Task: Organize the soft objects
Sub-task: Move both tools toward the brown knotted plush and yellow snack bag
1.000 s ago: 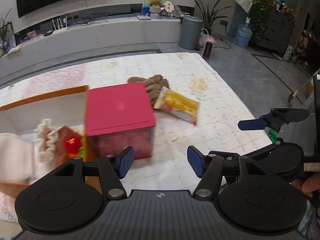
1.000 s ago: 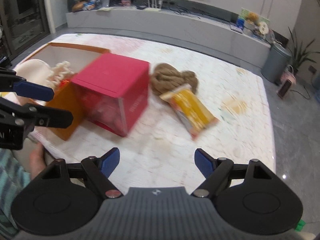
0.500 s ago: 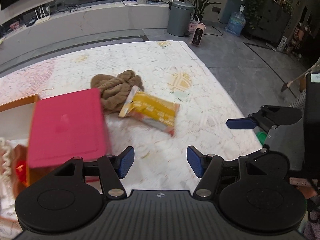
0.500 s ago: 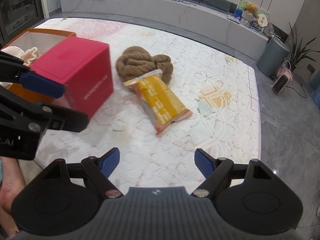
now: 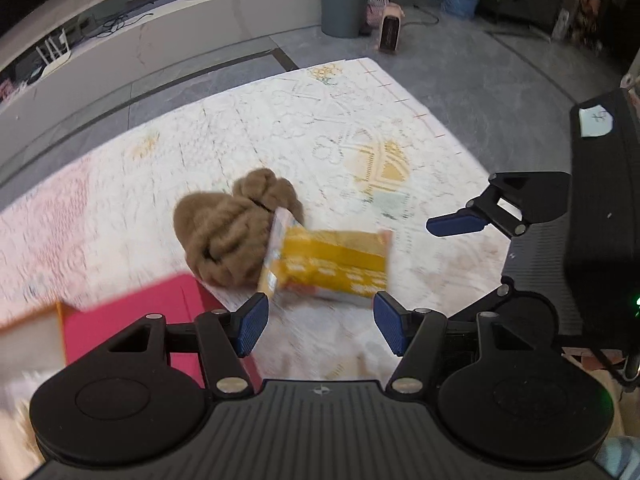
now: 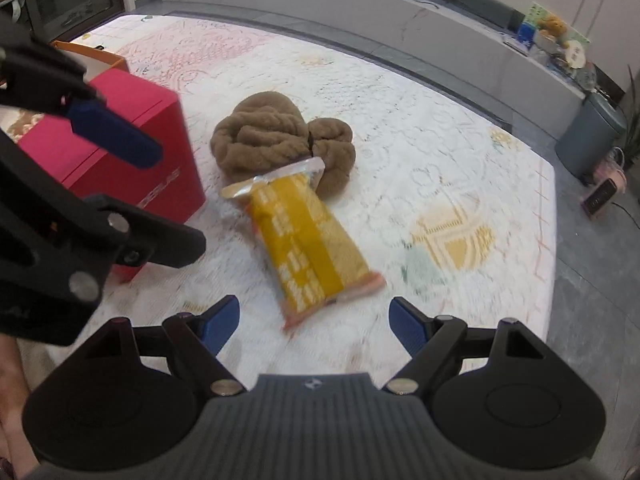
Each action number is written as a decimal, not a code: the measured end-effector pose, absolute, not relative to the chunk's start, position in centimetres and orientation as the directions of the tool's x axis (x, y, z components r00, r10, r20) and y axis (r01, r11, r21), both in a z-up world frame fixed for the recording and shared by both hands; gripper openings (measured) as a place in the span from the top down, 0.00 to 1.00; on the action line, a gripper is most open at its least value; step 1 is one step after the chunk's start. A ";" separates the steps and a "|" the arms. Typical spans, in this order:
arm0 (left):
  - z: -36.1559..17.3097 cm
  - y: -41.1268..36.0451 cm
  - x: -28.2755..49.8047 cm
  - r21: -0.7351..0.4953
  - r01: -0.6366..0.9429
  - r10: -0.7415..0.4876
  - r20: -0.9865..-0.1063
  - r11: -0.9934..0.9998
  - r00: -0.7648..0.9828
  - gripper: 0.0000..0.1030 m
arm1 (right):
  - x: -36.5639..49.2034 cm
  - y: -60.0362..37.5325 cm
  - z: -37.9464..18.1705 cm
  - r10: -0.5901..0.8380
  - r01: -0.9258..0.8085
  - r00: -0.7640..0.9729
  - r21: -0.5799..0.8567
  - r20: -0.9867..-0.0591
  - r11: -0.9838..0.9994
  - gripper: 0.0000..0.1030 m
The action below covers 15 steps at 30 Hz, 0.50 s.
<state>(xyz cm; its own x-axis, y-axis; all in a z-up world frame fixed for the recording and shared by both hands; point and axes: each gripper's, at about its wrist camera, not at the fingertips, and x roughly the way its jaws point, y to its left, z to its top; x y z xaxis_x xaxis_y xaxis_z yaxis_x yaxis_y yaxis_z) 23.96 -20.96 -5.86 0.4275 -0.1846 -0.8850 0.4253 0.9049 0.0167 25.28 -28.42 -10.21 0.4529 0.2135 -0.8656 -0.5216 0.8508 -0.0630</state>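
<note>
A yellow soft packet lies on the white patterned table, its end resting against a brown knitted bundle. My left gripper is open and empty, just short of the packet. My right gripper is open and empty, also just short of the packet; it shows at the right of the left wrist view. The left gripper shows at the left of the right wrist view.
A pink box stands left of the bundle, next to an orange-rimmed box. The table's right edge drops to grey floor. A grey bin and a small heater stand beyond.
Both grippers have swung right and forward, away from the boxes and toward the yellow packet and brown bundle. Both stay open. The objects have not moved.
</note>
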 end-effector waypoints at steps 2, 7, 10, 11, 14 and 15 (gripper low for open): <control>-6.0 -20.9 25.6 0.021 0.431 -0.176 -0.894 0.902 0.412 0.31 | 26.5 -28.0 -10.5 0.220 -0.532 0.440 -0.055 -0.871 0.845 0.22; -6.5 -20.7 29.2 0.031 0.444 -0.158 -0.910 0.896 0.383 0.31 | 29.2 -26.7 -11.4 0.235 -0.567 0.422 -0.052 -0.876 0.822 0.21; -7.0 -20.4 30.8 0.030 0.460 -0.160 -0.916 0.887 0.369 0.31 | 30.8 -26.2 -11.8 0.251 -0.569 0.413 -0.033 -0.875 0.822 0.21; -7.0 -20.2 31.2 0.028 0.466 -0.163 -0.917 0.884 0.364 0.32 | 31.3 -26.1 -12.0 0.253 -0.567 0.410 -0.028 -0.876 0.823 0.21; -7.1 -19.5 32.3 0.039 0.500 -0.166 -0.918 0.865 0.360 0.31 | 32.5 -25.5 -12.5 0.266 -0.571 0.394 -0.008 -0.880 0.821 0.21; -7.1 -19.4 32.6 0.044 0.518 -0.168 -0.920 0.854 0.354 0.31 | 32.8 -25.4 -12.6 0.277 -0.578 0.385 0.004 -0.880 0.816 0.21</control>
<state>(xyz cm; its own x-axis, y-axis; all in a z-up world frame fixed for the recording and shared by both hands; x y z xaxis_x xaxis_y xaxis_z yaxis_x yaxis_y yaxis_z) 32.64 -19.37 -7.10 0.3542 -0.1676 -0.9200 0.5185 0.8540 0.0440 32.84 -25.35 -12.61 0.3847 0.2770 -0.8805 -0.5779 0.8161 0.0042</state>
